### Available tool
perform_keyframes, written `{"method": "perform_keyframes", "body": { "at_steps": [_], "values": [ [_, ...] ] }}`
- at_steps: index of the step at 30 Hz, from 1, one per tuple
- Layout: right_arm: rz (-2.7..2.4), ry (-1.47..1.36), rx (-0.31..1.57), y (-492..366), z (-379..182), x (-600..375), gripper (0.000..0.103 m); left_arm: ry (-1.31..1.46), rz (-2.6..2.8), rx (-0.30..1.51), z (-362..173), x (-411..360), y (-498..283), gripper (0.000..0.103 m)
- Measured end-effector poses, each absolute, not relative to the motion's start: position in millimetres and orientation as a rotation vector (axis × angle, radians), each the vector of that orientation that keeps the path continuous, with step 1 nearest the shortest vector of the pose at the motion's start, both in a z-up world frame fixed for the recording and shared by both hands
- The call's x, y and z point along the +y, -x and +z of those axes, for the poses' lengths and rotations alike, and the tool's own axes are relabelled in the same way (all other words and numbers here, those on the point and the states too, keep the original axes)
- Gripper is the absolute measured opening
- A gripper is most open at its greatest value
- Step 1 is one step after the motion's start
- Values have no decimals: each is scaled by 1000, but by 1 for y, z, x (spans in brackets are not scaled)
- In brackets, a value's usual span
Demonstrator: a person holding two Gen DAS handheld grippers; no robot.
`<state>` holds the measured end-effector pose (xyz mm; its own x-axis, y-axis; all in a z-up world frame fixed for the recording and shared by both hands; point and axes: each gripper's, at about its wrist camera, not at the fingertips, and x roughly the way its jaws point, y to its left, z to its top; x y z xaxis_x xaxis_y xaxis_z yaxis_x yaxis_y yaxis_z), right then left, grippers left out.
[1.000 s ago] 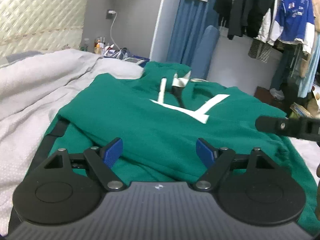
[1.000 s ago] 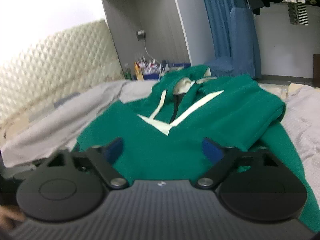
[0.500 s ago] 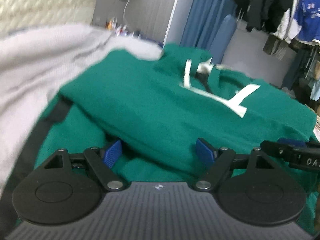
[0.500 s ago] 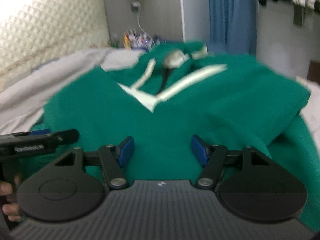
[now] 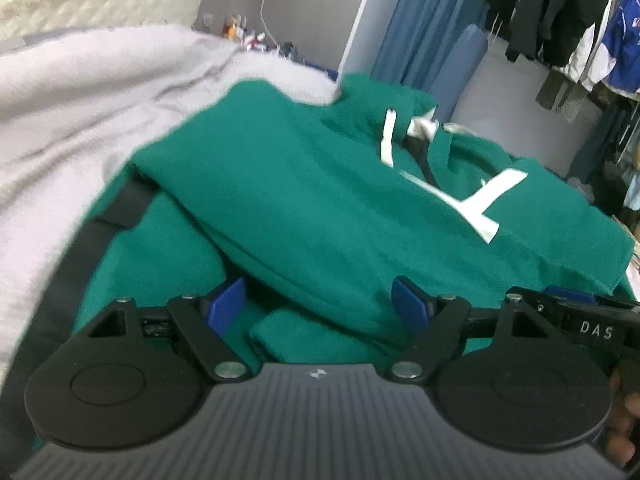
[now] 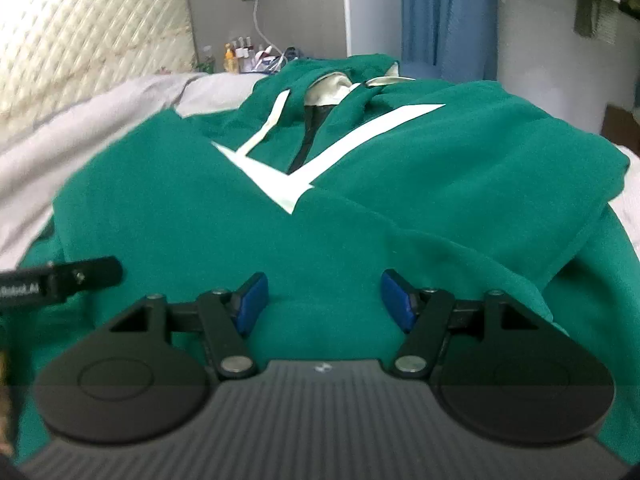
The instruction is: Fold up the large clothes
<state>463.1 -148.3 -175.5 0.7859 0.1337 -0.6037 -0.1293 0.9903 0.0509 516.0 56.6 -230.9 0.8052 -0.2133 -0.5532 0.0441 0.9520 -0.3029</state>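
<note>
A green hoodie with white stripes and drawstrings lies on the bed, both sleeves folded across its chest; it also fills the right wrist view. My left gripper is open, low over the hoodie's near hem, with the folded sleeve edge between its blue pads. My right gripper is open just above the hem, to the right of the left one. Its finger shows at the left view's right edge. The left gripper's finger shows at the right view's left edge.
A grey quilt lies on the bed left of the hoodie. A quilted headboard and a bedside table with bottles stand behind. Blue curtains and a rack of hanging clothes are at the back right.
Both grippers have dropped and moved in towards the hoodie's near hem and closer to each other. The right gripper's jaws have narrowed a little but stay open.
</note>
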Motion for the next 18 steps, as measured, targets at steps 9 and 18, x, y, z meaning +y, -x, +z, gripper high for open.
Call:
{"method": "perform_keyframes", "body": {
  "at_steps": [9, 18],
  "values": [
    [193, -184, 573, -467, -117, -168, 66, 165, -169, 473, -167, 48, -501, 84],
    [207, -102, 536, -585, -84, -193, 66, 87, -280, 437, -139, 21, -623, 84]
  ]
}}
